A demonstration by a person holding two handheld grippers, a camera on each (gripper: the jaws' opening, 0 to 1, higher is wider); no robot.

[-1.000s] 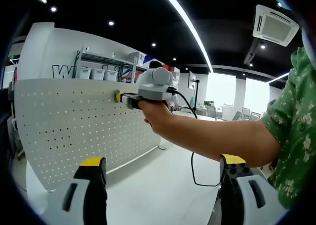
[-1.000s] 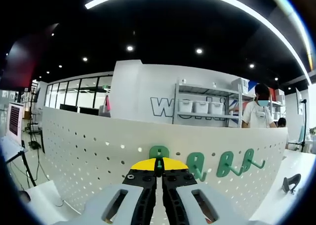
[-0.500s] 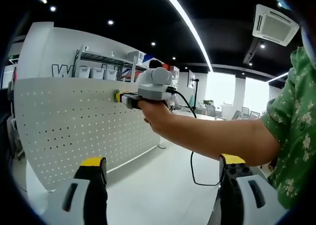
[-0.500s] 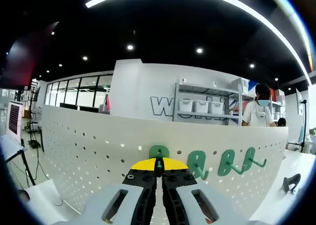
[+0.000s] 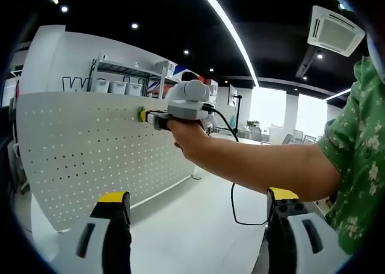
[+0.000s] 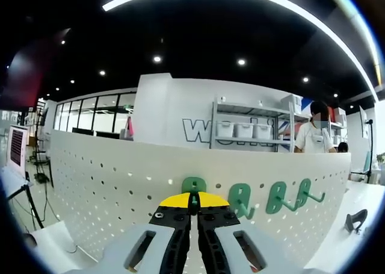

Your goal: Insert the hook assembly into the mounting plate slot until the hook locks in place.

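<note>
A white perforated mounting plate (image 5: 78,147) stands upright on the left in the left gripper view. My right gripper (image 5: 144,115), held by the person's hand, has its yellow tips against the plate's upper part. My left gripper (image 5: 198,197) stands open lower down, away from the plate, with nothing between its fingers. In the right gripper view, the right gripper (image 6: 194,197) is shut on a green hook (image 6: 193,185) that touches the plate (image 6: 102,183). Three more green hooks (image 6: 277,197) hang on the plate to the right of it.
A black cable (image 5: 234,196) hangs from the right gripper over the white table (image 5: 192,226). Behind the plate stands a shelf with white bins (image 6: 240,129), and a person (image 6: 316,138) beside it. A small black object (image 6: 355,221) lies at the far right.
</note>
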